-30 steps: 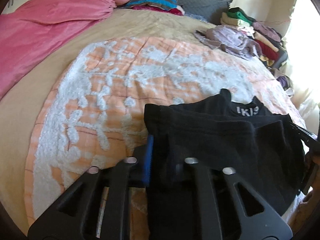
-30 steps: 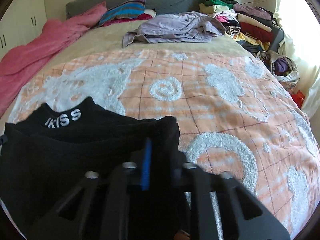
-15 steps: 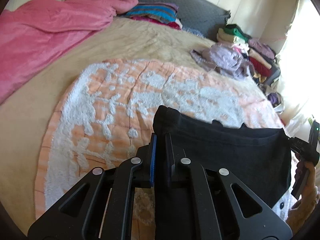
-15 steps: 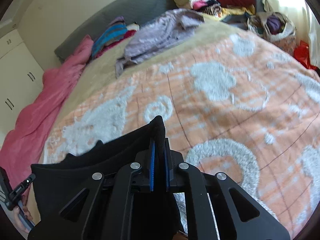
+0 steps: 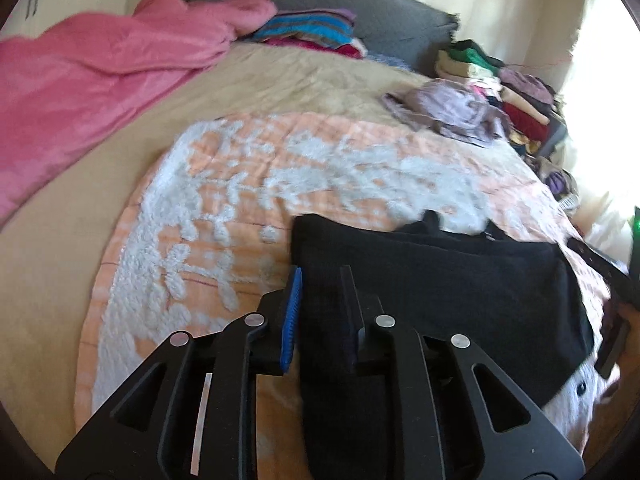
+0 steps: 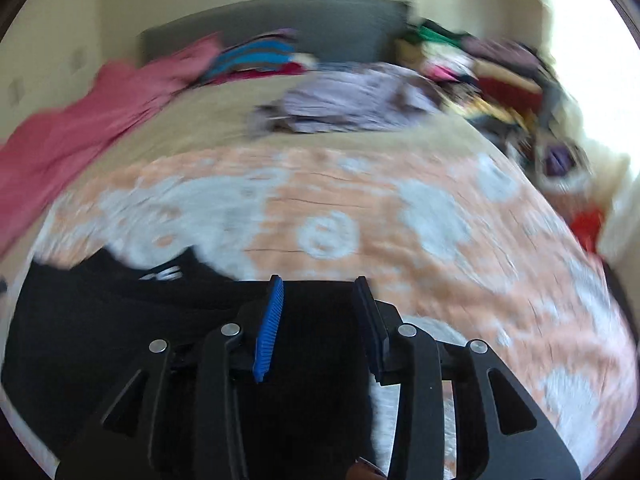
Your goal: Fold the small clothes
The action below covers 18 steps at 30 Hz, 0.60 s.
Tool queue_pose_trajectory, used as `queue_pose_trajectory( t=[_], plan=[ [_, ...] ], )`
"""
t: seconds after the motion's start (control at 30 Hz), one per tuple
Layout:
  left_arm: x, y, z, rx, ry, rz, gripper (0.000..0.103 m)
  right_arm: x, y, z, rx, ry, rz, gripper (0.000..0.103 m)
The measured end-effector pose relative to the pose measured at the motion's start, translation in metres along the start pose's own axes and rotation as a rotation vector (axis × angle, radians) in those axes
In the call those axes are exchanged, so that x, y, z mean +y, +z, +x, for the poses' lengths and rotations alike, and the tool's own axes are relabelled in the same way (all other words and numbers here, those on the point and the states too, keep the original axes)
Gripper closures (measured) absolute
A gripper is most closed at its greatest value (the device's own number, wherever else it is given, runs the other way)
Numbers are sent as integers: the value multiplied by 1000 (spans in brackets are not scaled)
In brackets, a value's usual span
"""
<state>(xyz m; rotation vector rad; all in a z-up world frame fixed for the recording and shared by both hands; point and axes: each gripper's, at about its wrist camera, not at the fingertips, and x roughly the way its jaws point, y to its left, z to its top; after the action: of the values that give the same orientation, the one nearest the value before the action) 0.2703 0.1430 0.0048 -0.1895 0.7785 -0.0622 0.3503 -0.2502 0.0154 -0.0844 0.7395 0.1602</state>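
A black garment (image 5: 440,280) lies folded on the orange and white bedspread (image 5: 280,168). Its left edge runs between the fingers of my left gripper (image 5: 320,280), whose jaws are opening and no longer pinch the cloth. In the right wrist view, which is blurred, the same garment (image 6: 100,320) spreads to the lower left with white lettering on its band. My right gripper (image 6: 318,284) hovers over its right corner; its jaws are opening and stand well apart, with black cloth beneath the gap.
A pink blanket (image 5: 80,80) covers the bed's left side. Striped pillows (image 5: 308,28) lean on the grey headboard (image 5: 360,4). A lilac garment (image 5: 452,112) and a pile of folded clothes (image 5: 520,92) lie at the far right.
Both grippers were shut on the garment's corners; now their jaws have parted and both have lifted a little. The garment has settled onto the bedspread.
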Motion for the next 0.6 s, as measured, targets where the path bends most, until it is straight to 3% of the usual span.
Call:
queue_pose_trajectory(
  t=[0.13,0.37,0.53,0.57,0.6],
  plan=[
    [-29,-12,-9,23,-40,60,88,47,4,9,81,156,-148,68],
    [-67,-48,4,129,-136,127,85,98,1,41,198,240,-298,68],
    [-68,-60,18,167,-134,128,83,113,-1,60,227,242,-372,63],
    [-67,-61,18,167,-139,122,82,114,-3,64,241,254,-381,64],
    [-66,-61,18,167,-142,117,82,115,-5,67,251,264,-392,77]
  ],
)
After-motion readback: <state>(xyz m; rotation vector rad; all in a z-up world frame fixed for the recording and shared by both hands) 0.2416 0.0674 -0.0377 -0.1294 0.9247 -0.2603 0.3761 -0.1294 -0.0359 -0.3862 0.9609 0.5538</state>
